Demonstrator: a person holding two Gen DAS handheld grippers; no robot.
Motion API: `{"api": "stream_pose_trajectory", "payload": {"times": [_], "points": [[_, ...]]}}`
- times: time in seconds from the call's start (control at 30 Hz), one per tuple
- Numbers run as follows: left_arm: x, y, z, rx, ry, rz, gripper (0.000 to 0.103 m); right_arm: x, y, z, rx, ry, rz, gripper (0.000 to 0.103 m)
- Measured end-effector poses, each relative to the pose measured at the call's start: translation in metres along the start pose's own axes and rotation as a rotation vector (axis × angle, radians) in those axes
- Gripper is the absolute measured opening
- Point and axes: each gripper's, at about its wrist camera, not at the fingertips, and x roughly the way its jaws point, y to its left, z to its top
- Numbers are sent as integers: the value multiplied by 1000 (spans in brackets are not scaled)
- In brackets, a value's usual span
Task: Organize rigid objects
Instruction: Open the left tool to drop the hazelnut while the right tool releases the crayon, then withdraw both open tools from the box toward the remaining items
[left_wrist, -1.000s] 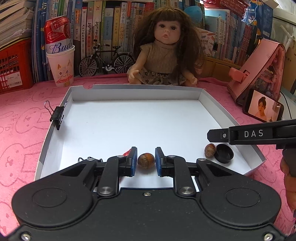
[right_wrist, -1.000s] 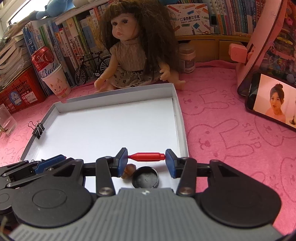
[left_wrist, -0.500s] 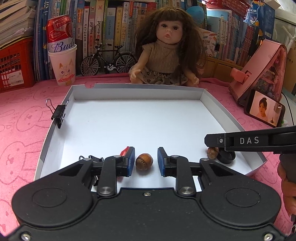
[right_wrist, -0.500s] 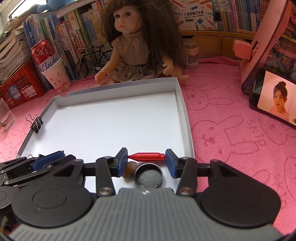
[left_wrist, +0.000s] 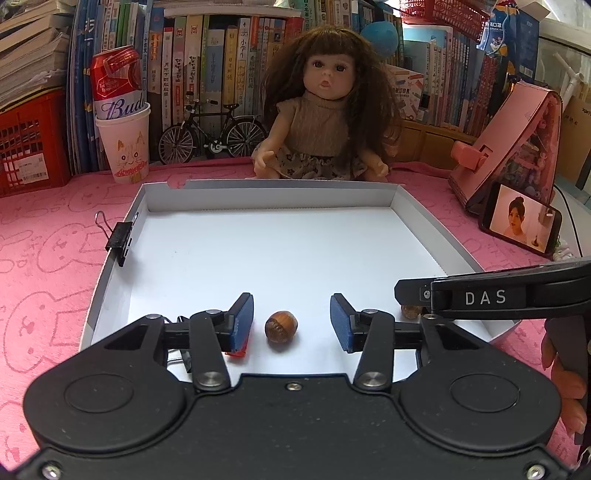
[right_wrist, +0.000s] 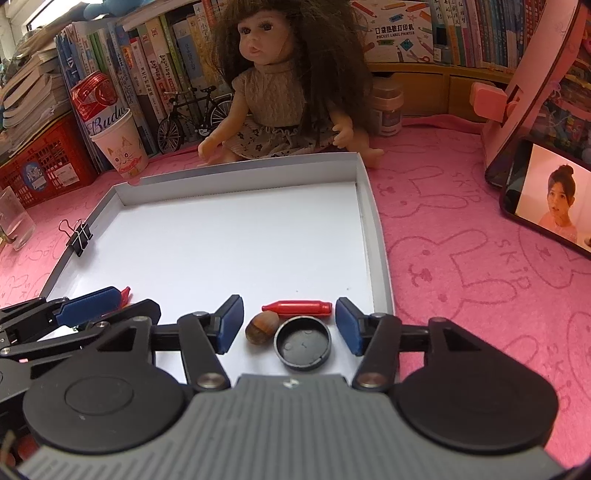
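A white shallow box (left_wrist: 428, 225) lies on the pink cloth; it also shows in the right wrist view (right_wrist: 369, 206). My left gripper (left_wrist: 291, 322) is open, and a brown hazelnut (left_wrist: 281, 325) lies free between its pads on the box floor. A red piece (left_wrist: 236, 352) peeks out under its left finger. My right gripper (right_wrist: 289, 325) is open over the box's near right corner. A second hazelnut (right_wrist: 261, 326), a black round cap (right_wrist: 303, 343) and a red bullet-shaped piece (right_wrist: 296, 308) lie between its fingers, untouched. The left gripper's blue finger shows in the right wrist view (right_wrist: 92, 303).
A black binder clip (left_wrist: 119, 239) is clamped on the box's left wall. A doll (left_wrist: 325, 122) sits behind the box. A paper cup with a red can (left_wrist: 123, 147), a model bicycle (left_wrist: 212, 136), a phone (left_wrist: 521, 218) and a pink stand (left_wrist: 513, 140) surround the box.
Both grippers have opened wider and pulled back slightly. The hazelnut stays on the box floor between the left pads. The cap, nut and red piece have not moved.
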Motion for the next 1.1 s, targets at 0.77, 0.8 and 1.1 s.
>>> {"api": "stream_pose_trajectory", "payload": {"times": [0.77,0.8,1.1], "points": [[-30,-6,-1,13,-36,-5,60,-31,5,-10,-30,-72,-7,85],[-31,-6,-2,13,-38,-7,60,-32,5,-10,-31,-77,-8,85],[-50,-3,-4,8,-60,-11,65,-48,7,-18,-62,-124,-10,89]]}}
